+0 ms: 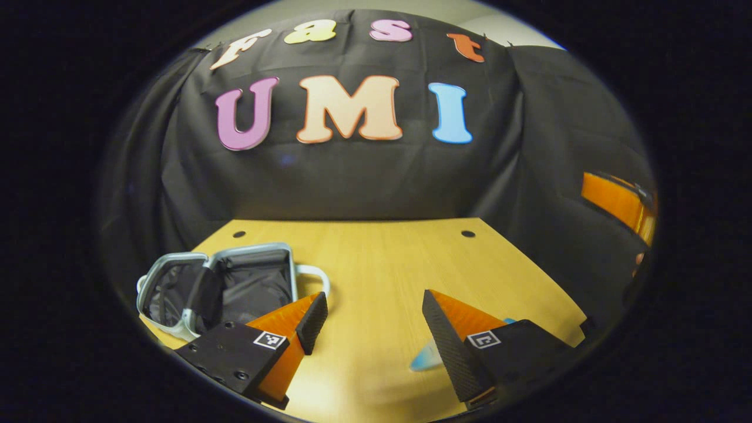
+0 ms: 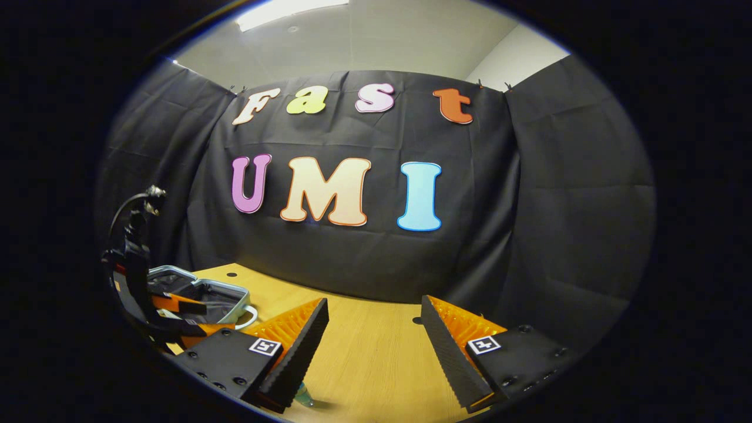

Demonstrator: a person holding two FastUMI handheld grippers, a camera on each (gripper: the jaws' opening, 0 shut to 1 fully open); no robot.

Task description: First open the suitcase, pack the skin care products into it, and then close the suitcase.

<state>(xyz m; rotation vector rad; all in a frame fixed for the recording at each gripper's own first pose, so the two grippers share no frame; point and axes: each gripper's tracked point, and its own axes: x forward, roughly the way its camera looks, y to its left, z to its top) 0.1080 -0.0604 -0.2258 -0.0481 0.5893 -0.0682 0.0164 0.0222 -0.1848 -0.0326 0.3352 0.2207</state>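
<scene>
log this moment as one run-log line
stage: packing | suitcase: open, on table | left gripper: open, empty | right gripper: open, empty | bottle: on table by left gripper

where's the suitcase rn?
The suitcase lies open on the wooden table, at lower left in the left gripper view, just beyond the left gripper. In the right gripper view it is far left.

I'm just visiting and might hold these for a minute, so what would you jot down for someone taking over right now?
Left gripper: open, holding nothing, above the table.
Right gripper: open, holding nothing.
Suitcase: lies open at the table's left, dark lining showing; what it holds cannot be made out.
A small bluish item, blurred, lies on the table by the left gripper's finger, probably a skin care product.
Done: opening. Left: packing, then closing.
</scene>
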